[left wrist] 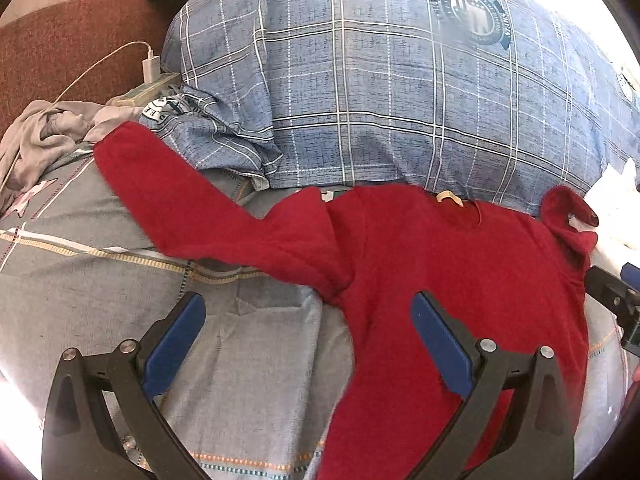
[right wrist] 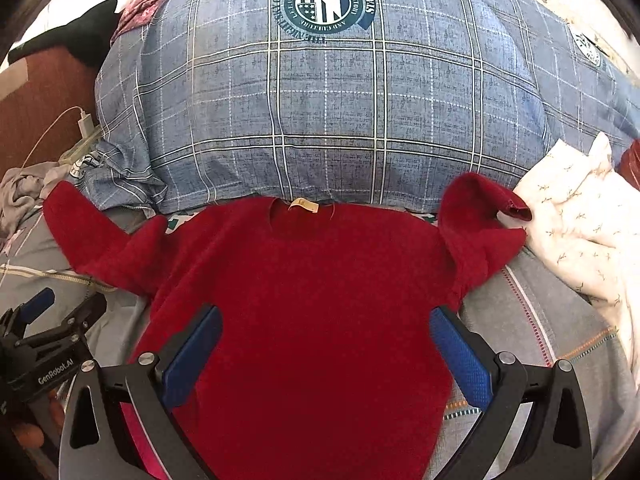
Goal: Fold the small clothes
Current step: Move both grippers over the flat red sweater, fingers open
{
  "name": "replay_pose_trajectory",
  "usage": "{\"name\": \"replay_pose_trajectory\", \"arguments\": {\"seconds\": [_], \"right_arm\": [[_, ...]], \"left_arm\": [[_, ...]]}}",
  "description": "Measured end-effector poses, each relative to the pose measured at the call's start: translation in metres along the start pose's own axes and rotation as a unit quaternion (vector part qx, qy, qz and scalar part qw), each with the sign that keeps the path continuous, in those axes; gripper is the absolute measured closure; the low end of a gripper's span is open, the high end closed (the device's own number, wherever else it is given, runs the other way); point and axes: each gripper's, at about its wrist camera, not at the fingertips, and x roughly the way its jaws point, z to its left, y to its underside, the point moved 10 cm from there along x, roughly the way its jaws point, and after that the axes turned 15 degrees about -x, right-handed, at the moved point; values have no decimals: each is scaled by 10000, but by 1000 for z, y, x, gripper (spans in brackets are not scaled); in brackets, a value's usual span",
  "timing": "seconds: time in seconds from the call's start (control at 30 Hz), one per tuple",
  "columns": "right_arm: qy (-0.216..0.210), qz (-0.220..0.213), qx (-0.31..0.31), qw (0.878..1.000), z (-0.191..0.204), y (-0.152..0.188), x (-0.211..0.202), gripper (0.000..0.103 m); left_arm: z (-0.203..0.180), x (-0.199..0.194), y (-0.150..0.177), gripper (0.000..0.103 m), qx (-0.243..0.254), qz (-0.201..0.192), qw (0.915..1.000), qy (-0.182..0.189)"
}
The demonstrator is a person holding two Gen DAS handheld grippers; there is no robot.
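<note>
Red sweater (right wrist: 312,280) lies flat, front up, on the grey bedsheet (left wrist: 100,280), collar against the blue plaid pillow (right wrist: 320,112). Left gripper (left wrist: 308,320) spread wide, holding nothing, hovering over the body/left-sleeve junction. Right gripper (right wrist: 326,332) also spread, empty, centred over the torso.

Step in hand, by judgement: sleeve fold-in hasn't begun. To do it well: left sleeve (left wrist: 192,200) is laid out straight, so pinch near the cuff and carry it across the chest w/o dragging the body. Right sleeve (right wrist: 480,224) is bunched and curled back on itself; flatten first or the fold comes out lumpy. Knit looks thick, so grab one layer only.

View diffs: right wrist cam shows the whole collar w/ label (right wrist: 304,205), the white printed cloth (right wrist: 580,240) touching the right cuff, plus the left gripper from outside. Left wrist cam shows the full left sleeve, grey garment (left wrist: 36,144), charger (left wrist: 151,65) on a power strip.
</note>
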Motion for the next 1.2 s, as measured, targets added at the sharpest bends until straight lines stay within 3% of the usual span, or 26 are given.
{"name": "replay_pose_trajectory", "arguments": {"seconds": [0.57, 1.2], "right_arm": [[292, 171, -126, 9994, -8, 3, 19, 0], [327, 311, -216, 9987, -4, 3, 36, 0]], "left_arm": [[-20, 10, 1, 0, -5, 21, 10000, 3], [-30, 21, 0, 0, -26, 41, 10000, 6]]}}
